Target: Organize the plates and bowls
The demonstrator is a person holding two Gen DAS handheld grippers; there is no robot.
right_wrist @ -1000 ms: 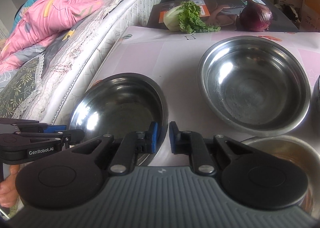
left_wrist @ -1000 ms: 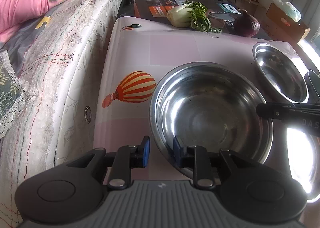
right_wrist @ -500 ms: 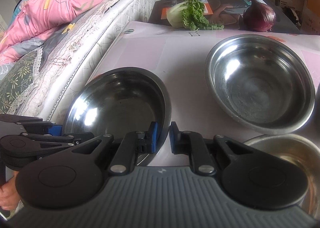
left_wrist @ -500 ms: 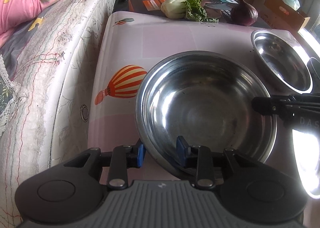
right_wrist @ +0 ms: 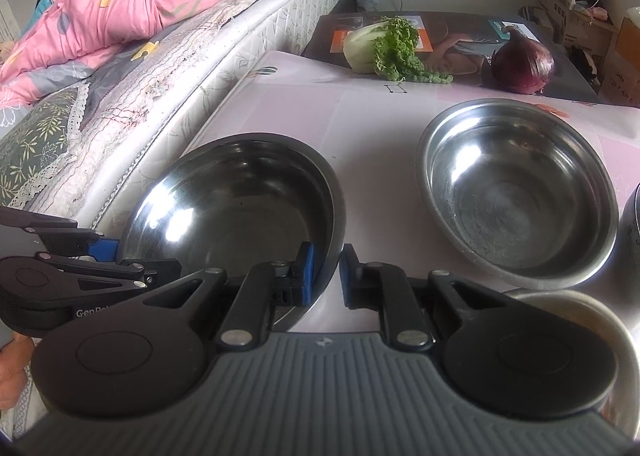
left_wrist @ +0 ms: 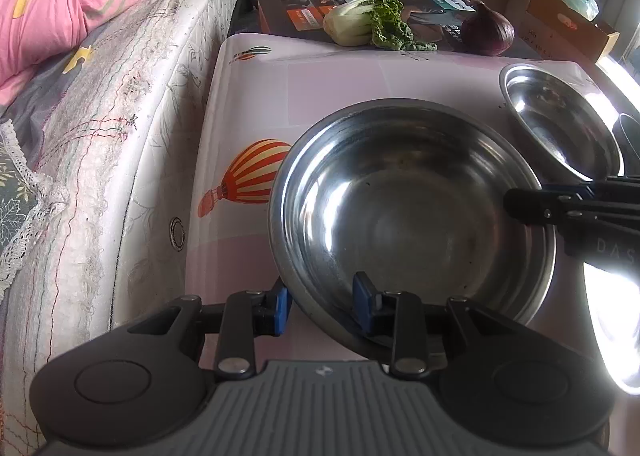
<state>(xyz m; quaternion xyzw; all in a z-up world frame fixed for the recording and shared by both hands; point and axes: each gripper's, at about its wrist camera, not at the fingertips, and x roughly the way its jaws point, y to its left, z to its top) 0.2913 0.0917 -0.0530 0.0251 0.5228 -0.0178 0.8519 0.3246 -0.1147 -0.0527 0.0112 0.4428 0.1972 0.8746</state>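
Nearest the lens, the left tongs (left_wrist: 322, 310) are straddling the near rim of the big steel bowl (left_wrist: 412, 212), blue pads spread either side of the wall and not visibly pinching it. On the bowl's other side, the right tongs (right_wrist: 326, 274) are pressing nearly together on the rim, one pad inside, one outside. The bowl itself is sitting near the bed-side edge of the pink surface (right_wrist: 360, 124), with a second steel bowl (right_wrist: 516, 192) lying just beyond it. Further back, the leafy greens (right_wrist: 384, 46) and red onion (right_wrist: 522, 64) are sitting idle. The risk from here: with only one side truly clamped, the slick rim could be slipping and the bowl tipping on any lift, clanging into its neighbour.
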